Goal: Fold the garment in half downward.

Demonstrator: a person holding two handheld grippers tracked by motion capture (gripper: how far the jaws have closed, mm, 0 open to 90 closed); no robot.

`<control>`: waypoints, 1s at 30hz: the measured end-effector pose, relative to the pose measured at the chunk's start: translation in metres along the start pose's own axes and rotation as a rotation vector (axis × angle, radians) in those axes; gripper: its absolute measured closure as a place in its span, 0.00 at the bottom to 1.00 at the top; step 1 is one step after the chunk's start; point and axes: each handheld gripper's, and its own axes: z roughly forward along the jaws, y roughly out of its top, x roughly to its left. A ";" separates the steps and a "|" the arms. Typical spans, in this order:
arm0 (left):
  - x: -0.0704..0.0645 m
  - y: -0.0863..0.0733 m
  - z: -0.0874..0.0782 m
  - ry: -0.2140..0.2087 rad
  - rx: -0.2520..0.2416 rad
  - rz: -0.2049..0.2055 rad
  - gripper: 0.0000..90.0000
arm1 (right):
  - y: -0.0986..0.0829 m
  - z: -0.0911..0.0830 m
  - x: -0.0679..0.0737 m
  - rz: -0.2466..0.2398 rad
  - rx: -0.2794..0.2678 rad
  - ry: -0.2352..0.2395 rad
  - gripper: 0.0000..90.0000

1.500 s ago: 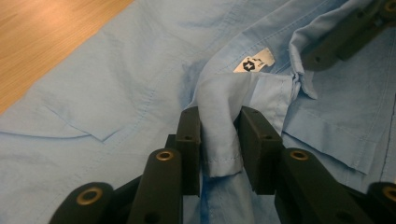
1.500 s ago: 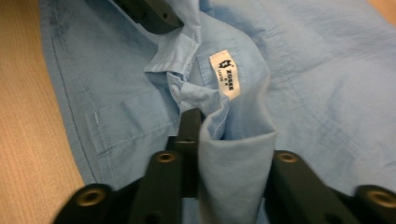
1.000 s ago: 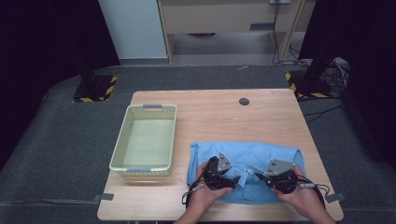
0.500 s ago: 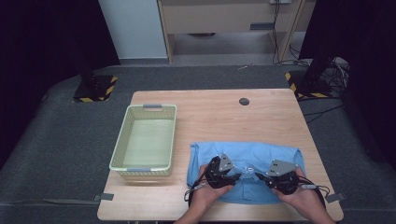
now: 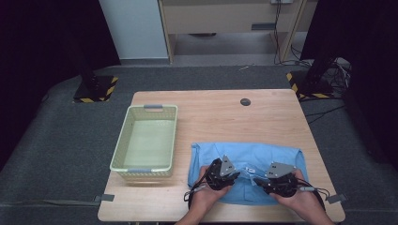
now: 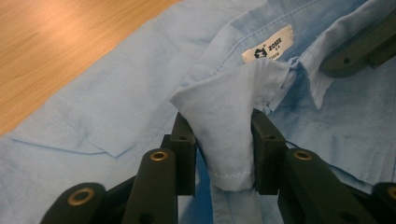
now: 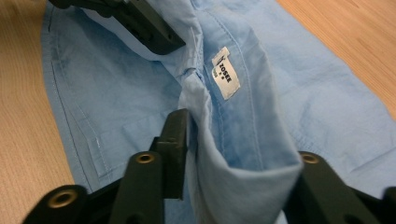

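A light blue shirt (image 5: 263, 154) lies spread flat on the front right of the wooden table (image 5: 225, 117), its collar toward the person. In the left gripper view my left gripper (image 6: 223, 126) is shut on a raised collar point, just below the white neck label (image 6: 267, 49). A black finger (image 6: 355, 51) of the other gripper shows at the upper right. In the right gripper view my right gripper (image 7: 233, 135) holds the other side of the collar; cloth drapes over and hides its right jaw. From above, both grippers (image 5: 237, 174) (image 5: 259, 180) sit close together at the collar.
A pale green plastic basket (image 5: 121, 140) stands with nothing in it on the table's left side. A small dark round cap (image 5: 245, 101) sits near the far edge. Bare wood lies beyond the shirt. Dark stands and cables flank the table on the floor.
Almost nothing differs. Both hands stay at the collar; the left gripper has edged very slightly toward the right one.
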 end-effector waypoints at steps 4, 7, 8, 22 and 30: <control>-0.002 0.000 -0.004 0.017 -0.005 -0.007 0.65 | 0.000 0.003 0.002 -0.008 0.006 -0.008 0.64; -0.002 -0.001 -0.007 0.020 -0.007 -0.022 0.56 | 0.000 0.004 0.005 -0.023 0.008 -0.011 0.68; -0.002 -0.002 -0.007 0.018 -0.006 -0.023 0.56 | 0.000 0.004 0.006 -0.027 0.005 -0.010 0.69; -0.015 -0.002 -0.019 -0.004 0.014 -0.001 0.55 | -0.012 0.001 0.023 -0.042 0.024 -0.006 0.70; -0.028 -0.005 -0.029 -0.009 0.027 0.023 0.54 | -0.017 -0.005 0.034 -0.047 0.039 0.002 0.68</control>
